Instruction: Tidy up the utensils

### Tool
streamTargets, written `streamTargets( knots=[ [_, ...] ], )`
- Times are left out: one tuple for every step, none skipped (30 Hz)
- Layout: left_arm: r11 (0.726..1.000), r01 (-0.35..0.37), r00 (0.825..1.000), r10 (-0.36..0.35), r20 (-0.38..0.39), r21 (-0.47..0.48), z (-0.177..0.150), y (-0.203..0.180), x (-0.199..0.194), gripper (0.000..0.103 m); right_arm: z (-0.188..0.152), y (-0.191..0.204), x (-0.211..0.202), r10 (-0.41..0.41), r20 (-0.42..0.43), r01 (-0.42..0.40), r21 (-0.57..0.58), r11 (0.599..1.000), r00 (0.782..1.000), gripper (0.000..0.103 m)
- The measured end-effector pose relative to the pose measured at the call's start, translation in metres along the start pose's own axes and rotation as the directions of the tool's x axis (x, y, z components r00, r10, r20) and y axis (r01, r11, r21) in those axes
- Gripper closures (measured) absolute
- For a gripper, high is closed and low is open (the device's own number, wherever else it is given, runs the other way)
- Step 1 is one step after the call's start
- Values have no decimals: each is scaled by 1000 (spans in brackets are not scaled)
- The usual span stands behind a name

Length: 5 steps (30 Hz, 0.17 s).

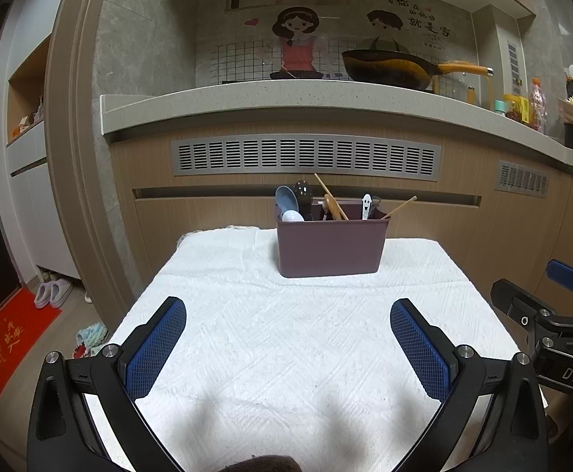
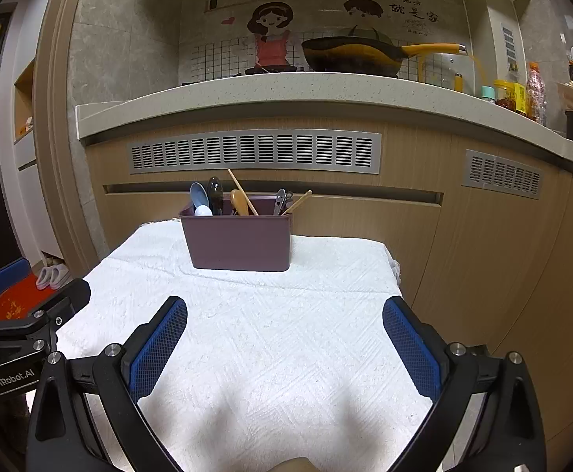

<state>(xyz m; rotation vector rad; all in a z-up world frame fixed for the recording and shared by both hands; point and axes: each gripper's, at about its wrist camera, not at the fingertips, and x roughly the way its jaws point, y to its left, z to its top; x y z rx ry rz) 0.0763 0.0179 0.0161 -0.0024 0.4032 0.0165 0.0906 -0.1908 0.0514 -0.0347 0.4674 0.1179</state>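
A maroon plastic holder (image 1: 331,246) stands at the far end of a white towel-covered table (image 1: 286,346). It holds spoons, a dark ladle, wooden chopsticks and a small white utensil. It also shows in the right wrist view (image 2: 241,242). My left gripper (image 1: 288,348) is open and empty, low over the near part of the towel. My right gripper (image 2: 285,348) is open and empty too, beside the left one. Each gripper's side shows in the other's view: the right one (image 1: 553,314) and the left one (image 2: 23,314).
A kitchen counter (image 1: 325,98) with a wok (image 1: 388,69) runs behind the table above wooden cabinets with vents. Bottles and jars (image 1: 530,106) stand at its right. Slippers (image 1: 52,293) and a red mat (image 1: 7,350) lie on the floor at left.
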Motion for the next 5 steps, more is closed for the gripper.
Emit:
streamTargets(
  knots=[
    [1000,0,1000,0,1,-1,0,0,0,0,0,0,0,0,1,0,0,1000,1000,4],
    [1000,-1,1000,1,3,-1,0,0,-1,0,0,0,0,0,2,0,0,1000,1000,4],
    [1000,-2,1000,2,4,0,1,0,-1,0,0,0,0,0,2,0,0,1000,1000,4],
    [1000,-5,1000,5,4,0,1,0,-2,0,0,0,0,-1,3,1,1,1000,1000,3],
    [1000,-5,1000,5,5,-1,2,0,-2,0,0,0,0,-2,4,2,1,1000,1000,3]
  ],
)
